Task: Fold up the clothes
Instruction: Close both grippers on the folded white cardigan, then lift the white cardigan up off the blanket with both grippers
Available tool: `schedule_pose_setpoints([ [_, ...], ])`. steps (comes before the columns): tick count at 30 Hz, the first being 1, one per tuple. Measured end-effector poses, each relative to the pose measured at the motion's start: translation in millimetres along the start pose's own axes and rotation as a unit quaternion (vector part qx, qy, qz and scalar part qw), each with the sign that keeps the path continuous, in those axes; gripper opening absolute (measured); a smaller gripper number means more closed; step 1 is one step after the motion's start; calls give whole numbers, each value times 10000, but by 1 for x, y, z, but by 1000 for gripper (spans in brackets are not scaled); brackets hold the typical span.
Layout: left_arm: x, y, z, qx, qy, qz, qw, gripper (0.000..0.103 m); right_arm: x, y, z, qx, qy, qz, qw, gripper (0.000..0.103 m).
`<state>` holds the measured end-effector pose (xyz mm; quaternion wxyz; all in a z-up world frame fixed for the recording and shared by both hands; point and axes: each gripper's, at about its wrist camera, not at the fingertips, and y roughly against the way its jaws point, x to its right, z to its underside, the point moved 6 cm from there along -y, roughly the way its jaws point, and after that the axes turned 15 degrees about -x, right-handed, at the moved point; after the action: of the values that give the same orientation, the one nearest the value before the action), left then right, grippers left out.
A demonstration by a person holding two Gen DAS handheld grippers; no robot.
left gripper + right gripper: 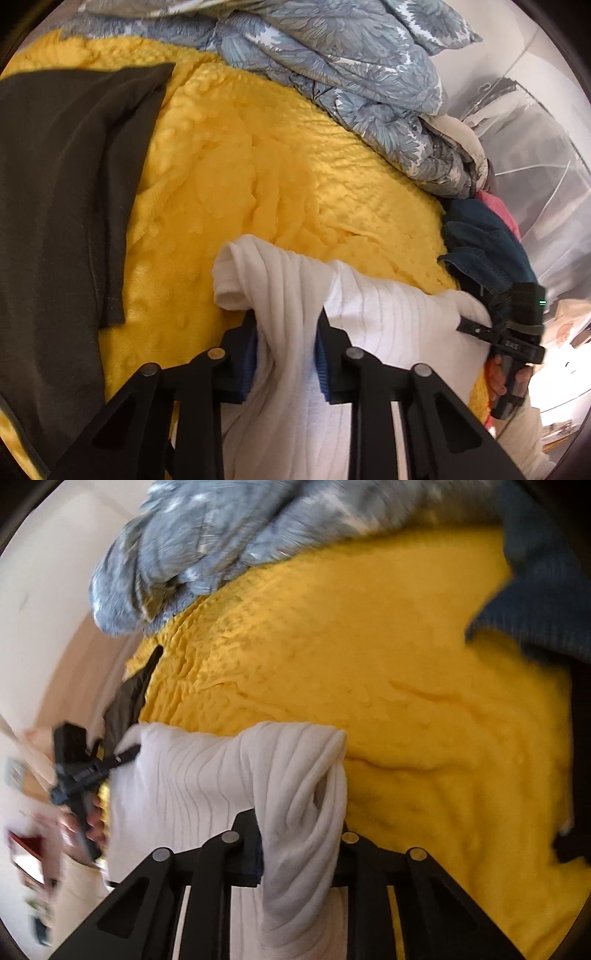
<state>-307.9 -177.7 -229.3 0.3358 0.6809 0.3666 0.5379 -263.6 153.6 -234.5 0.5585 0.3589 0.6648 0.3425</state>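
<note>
The white ribbed garment [369,314] hangs stretched between the two claws, just above the yellow blanket [258,177]. The left gripper [284,354] is clamped on one bunched end, the right gripper [299,845] on the other, so the cloth's long axis runs straight from claw to claw. Neither is nearer; any fold, I judge, turns on that taut upper edge. A dark garment [66,184] lies on the blanket's left part.
</note>
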Motion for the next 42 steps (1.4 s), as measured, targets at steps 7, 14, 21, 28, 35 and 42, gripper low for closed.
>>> schedule_pose_setpoints([
  [7,18,18,10,418,-44,-857,9954,20,-37,17,13,558,650,1237,9886,18],
  [14,44,55,24,971,-186,-1371,9856,17,-62,42,24,1059,854,1380,9810,16],
  [21,63,110,46,1814,-155,-1458,9724,16,-87,74,34,1561,976,1217,9753,16],
  [28,72,176,68,2614,-124,-1583,9521,16,-120,111,50,2132,1258,997,9637,16],
  [35,84,244,88,3247,-193,-1785,9286,16,-179,141,65,2575,1779,1076,9436,16],
  [42,91,281,111,3510,-321,-1905,9162,16,-218,168,76,2850,2000,1105,9309,16],
])
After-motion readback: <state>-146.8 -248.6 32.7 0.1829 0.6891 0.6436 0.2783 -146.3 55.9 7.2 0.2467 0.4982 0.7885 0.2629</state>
